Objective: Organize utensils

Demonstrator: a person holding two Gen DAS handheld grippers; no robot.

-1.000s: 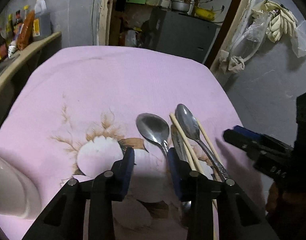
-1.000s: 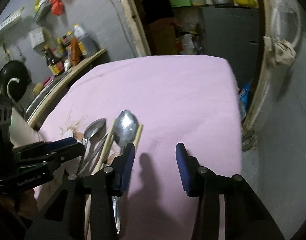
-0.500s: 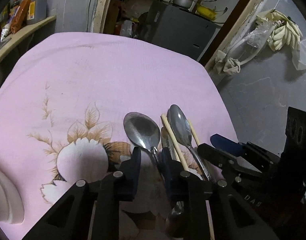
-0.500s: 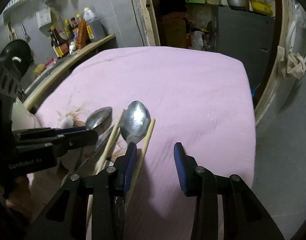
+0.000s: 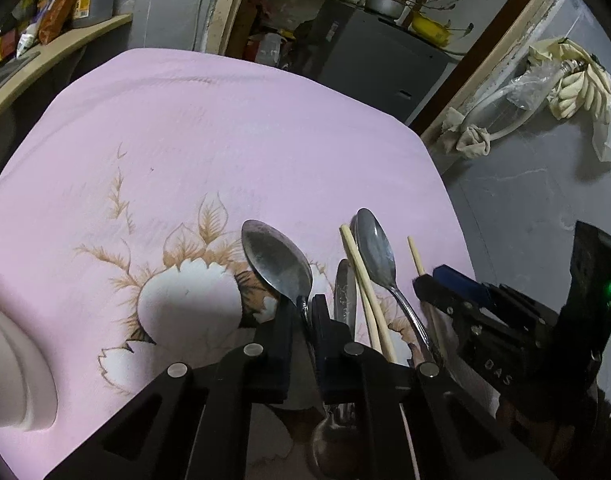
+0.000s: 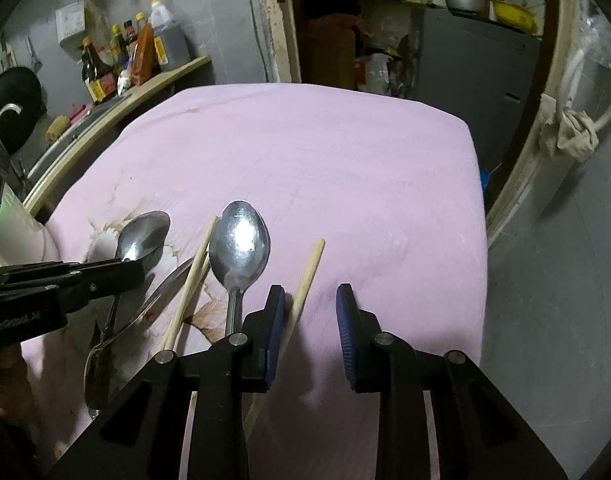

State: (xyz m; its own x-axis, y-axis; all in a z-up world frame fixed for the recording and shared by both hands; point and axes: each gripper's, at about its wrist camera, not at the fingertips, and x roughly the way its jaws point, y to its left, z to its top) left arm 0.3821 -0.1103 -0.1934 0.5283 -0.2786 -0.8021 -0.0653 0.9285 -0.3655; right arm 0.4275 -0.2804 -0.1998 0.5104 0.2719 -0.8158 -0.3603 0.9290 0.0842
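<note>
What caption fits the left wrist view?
Left gripper closing on a spoon on the pink cloth.

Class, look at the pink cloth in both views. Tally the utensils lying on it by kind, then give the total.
Metal spoons: 3
Wooden chopsticks: 3
Total: 6
</note>
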